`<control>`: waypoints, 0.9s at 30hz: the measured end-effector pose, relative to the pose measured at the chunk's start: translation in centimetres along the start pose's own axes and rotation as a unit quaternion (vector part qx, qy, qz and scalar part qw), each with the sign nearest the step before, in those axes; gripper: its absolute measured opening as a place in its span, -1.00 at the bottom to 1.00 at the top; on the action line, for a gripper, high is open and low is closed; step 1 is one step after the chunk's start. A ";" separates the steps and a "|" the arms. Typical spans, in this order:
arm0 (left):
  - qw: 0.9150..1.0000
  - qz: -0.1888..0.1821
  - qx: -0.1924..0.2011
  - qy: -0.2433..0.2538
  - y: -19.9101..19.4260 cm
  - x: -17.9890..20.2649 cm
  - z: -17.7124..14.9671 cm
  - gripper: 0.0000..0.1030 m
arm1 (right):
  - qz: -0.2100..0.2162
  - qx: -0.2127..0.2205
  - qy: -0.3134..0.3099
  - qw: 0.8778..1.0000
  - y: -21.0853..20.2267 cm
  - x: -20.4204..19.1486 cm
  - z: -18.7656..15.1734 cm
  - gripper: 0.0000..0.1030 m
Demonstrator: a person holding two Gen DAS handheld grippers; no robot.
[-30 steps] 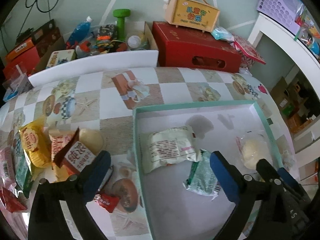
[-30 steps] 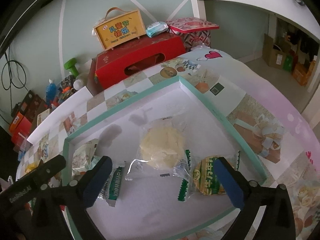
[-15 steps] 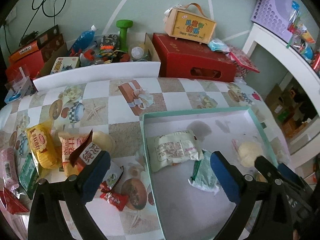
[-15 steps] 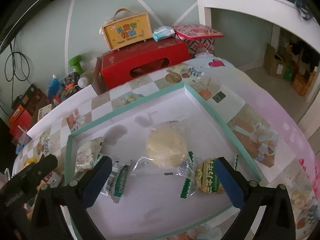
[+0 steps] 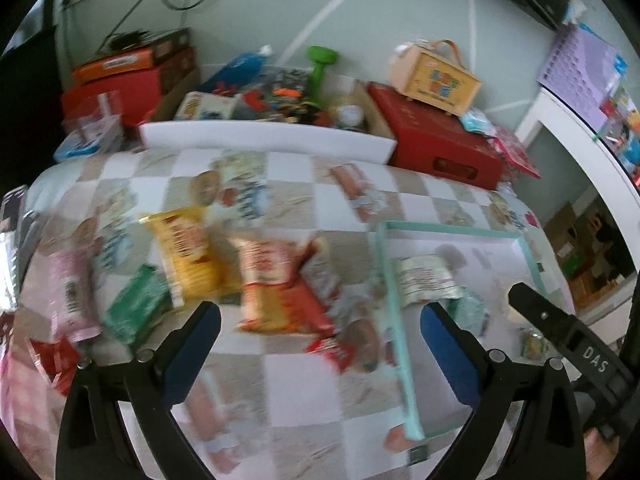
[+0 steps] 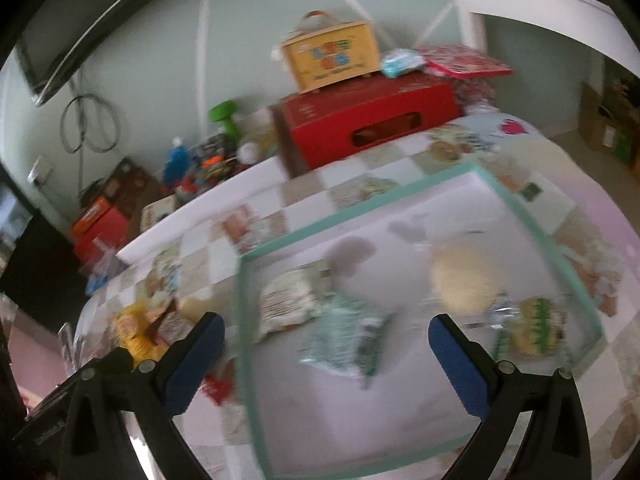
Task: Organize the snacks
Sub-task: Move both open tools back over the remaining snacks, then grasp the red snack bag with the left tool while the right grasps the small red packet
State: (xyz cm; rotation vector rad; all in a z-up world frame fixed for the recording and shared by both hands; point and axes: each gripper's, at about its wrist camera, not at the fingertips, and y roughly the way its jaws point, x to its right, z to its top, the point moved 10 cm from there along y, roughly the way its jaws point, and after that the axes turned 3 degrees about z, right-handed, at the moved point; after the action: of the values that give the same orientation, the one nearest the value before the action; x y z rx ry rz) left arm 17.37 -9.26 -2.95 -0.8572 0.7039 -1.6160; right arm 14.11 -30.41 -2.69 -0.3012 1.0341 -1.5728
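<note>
Both tools, left (image 5: 320, 334) and right (image 6: 326, 340), wide open, empty, above teal-rimmed tray (image 6: 360, 210).

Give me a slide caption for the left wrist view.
Open left gripper above loose snack packets on the checkered tablecloth, beside the teal-rimmed white tray.

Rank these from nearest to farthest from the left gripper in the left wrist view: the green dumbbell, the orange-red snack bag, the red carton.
From the left gripper, jaws open:
1. Orange-red snack bag, on the tablecloth just ahead between the fingers.
2. Red carton, past the table's far edge, right.
3. Green dumbbell, upright by the wall, centre back, behind the carton's line.
</note>
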 end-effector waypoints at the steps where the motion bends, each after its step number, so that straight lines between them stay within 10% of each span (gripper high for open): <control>1: 1.000 0.005 0.000 -0.005 -0.2 -0.8 -0.1 0.94 | 0.002 -0.002 -0.008 1.000 0.1 -0.7 -0.2 1.00; 18: 0.988 0.074 -0.002 -0.139 -4.1 -16.5 -3.0 0.94 | 0.058 -0.067 -0.164 0.982 3.3 -14.5 -6.6 0.79; 27: 0.980 0.075 -0.033 -0.181 -2.3 -19.9 -5.5 0.94 | 0.051 -0.111 -0.192 0.974 6.8 -15.1 -9.7 0.53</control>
State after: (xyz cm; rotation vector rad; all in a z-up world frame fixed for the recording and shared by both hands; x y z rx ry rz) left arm 13.86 10.76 -7.40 -1.0859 0.5501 -1.2626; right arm 16.39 -12.19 -8.22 -0.6687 0.9041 -1.2436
